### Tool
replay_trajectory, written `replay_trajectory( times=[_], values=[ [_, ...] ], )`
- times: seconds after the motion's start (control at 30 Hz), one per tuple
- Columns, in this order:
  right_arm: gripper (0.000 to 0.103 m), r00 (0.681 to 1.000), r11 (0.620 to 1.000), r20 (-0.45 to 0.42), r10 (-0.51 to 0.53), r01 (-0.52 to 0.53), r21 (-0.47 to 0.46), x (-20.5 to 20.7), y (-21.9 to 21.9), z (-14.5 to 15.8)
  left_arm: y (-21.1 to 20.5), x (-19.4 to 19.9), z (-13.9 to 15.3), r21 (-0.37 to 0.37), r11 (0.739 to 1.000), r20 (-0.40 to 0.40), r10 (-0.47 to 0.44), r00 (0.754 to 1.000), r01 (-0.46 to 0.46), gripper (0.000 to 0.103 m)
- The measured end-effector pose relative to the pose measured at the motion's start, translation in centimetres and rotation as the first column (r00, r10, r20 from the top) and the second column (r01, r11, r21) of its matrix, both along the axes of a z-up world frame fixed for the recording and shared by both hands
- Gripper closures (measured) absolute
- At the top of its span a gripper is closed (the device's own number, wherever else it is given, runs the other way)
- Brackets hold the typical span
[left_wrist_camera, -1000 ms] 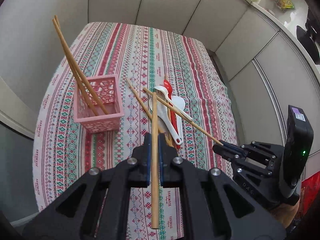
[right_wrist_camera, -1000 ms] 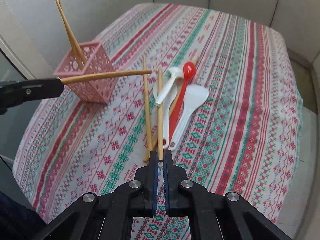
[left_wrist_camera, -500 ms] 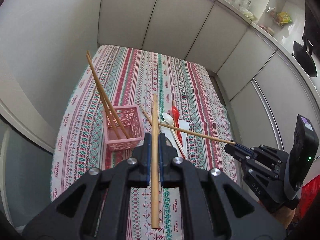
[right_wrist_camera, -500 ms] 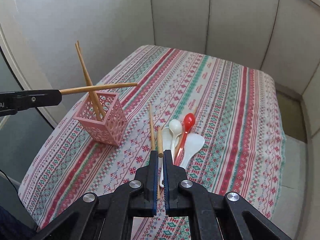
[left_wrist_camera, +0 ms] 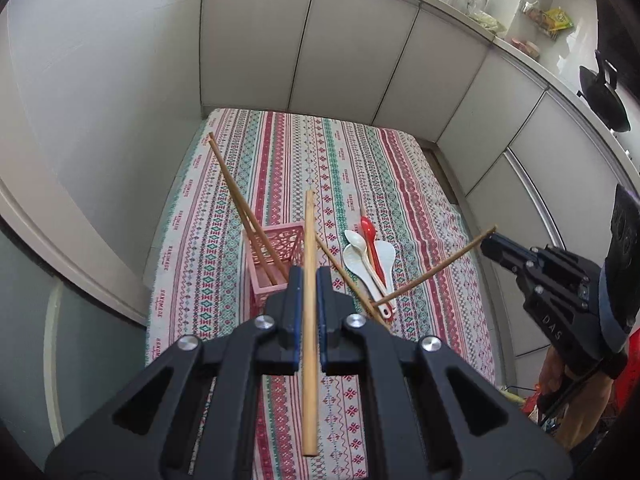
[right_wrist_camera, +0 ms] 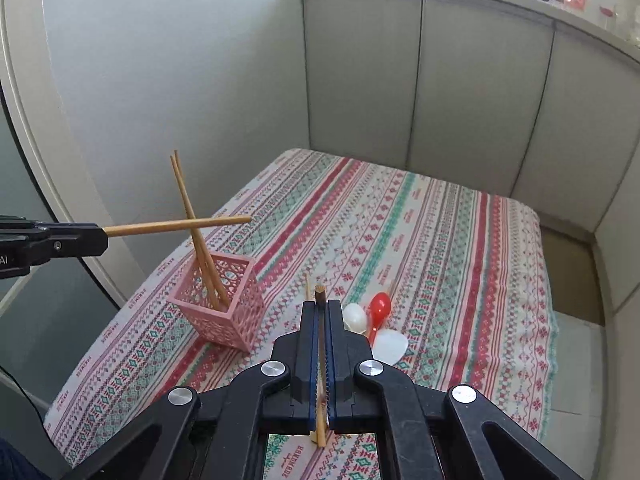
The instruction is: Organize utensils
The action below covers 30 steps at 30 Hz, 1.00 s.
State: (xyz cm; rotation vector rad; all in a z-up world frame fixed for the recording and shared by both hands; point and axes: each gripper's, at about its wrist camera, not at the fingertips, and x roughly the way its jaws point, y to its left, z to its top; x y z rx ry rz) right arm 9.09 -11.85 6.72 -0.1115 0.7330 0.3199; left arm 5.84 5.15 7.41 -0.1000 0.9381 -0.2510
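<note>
While both grippers hang above the table (left_wrist_camera: 280, 152), each closed on one chopstick, the risks run from the biggest thing down. The cloth (right_wrist_camera: 440, 240) covers the table and can drag if a stick tip catches it. Next, the pink basket (right_wrist_camera: 224, 300) is light and openwork, with two chopsticks (right_wrist_camera: 188, 216) already leaning out of it toward the wall; a hard or off-centre insertion could likely tip it or knock those sticks out. The spoons (left_wrist_camera: 370, 256), white and red, lie just beside the basket with one more chopstick (left_wrist_camera: 344, 270) on the cloth near them, so a low sweep could scatter them. The left gripper (left_wrist_camera: 308, 276) pinches its chopstick (left_wrist_camera: 309, 240) mid-length, jaws nearly closed; the long free ends could pivot in the pads. The right gripper (right_wrist_camera: 320, 312) is fully closed on its chopstick (left_wrist_camera: 436, 270) near one end, so the long end can swing or slip, and the two held sticks could cross over the basket.
</note>
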Motion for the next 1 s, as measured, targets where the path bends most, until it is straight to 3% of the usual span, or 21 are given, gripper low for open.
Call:
replay_trajectory(
  times=[0.17, 0.27, 0.33, 0.37, 0.47, 0.5, 0.63, 0.83, 0.87, 0.93, 1.0],
  values=[
    [0.103, 1.0, 1.0, -0.002, 0.01, -0.01, 0.019, 0.4, 0.1, 0.0, 0.4, -0.7, -0.3, 0.055, 0.998, -0.009, -0.03, 1.0, 0.03, 0.096],
    [0.103, 0.996, 0.998, -0.084, 0.025, -0.021, 0.051, 1.6, 0.3, -3.0, 0.7, -1.0, -0.5, 0.049, 0.998, -0.015, -0.031, 0.999, 0.032, 0.096],
    [0.1, 0.988, 0.999, -0.149, 0.038, -0.037, 0.011, 2.4, 1.0, -5.8, 0.8, -1.1, -0.6, 0.047, 0.998, -0.014, -0.034, 0.999, 0.035, 0.096],
    [0.094, 0.986, 0.999, -0.162, 0.044, -0.047, -0.015, 2.7, 1.3, -6.9, 0.8, -1.1, -0.6, 0.045, 0.998, -0.015, -0.038, 0.999, 0.038, 0.096],
    [0.051, 0.98, 0.991, -0.181, 0.088, -0.103, -0.079, 3.0, 3.0, -9.6, 1.1, -0.8, -0.8, 0.037, 0.999, -0.02, -0.039, 0.999, 0.04, 0.096],
    [0.05, 0.976, 0.988, -0.19, 0.108, -0.127, -0.092, 3.1, 3.6, -10.3, 1.2, -0.7, -0.9, 0.038, 0.999, -0.023, -0.035, 0.999, 0.036, 0.096],
    [0.05, 0.952, 0.968, -0.227, 0.203, -0.231, -0.103, 3.1, 5.8, -12.3, 1.4, 0.3, -1.5, 0.037, 0.999, -0.038, -0.031, 0.999, 0.032, 0.096],
    [0.05, 0.923, 0.898, -0.246, 0.297, -0.358, -0.257, 3.2, 10.5, -15.8, 1.0, 1.0, -1.6, 0.047, 0.998, -0.038, -0.038, 0.999, 0.04, 0.096],
    [0.053, 0.92, 0.891, -0.258, 0.296, -0.363, -0.272, 3.4, 11.0, -16.5, 1.0, 1.1, -1.6, 0.045, 0.998, -0.041, -0.039, 0.998, 0.041, 0.096],
    [0.095, 0.923, 0.892, -0.271, 0.272, -0.348, -0.289, 4.1, 11.1, -17.2, 1.0, 1.2, -1.7, 0.047, 0.998, -0.042, -0.037, 0.998, 0.039, 0.096],
    [0.096, 0.916, 0.896, -0.276, 0.29, -0.361, -0.259, 4.0, 10.8, -16.7, 1.2, 1.2, -1.6, 0.041, 0.998, -0.042, -0.036, 0.998, 0.038, 0.096]
  ],
)
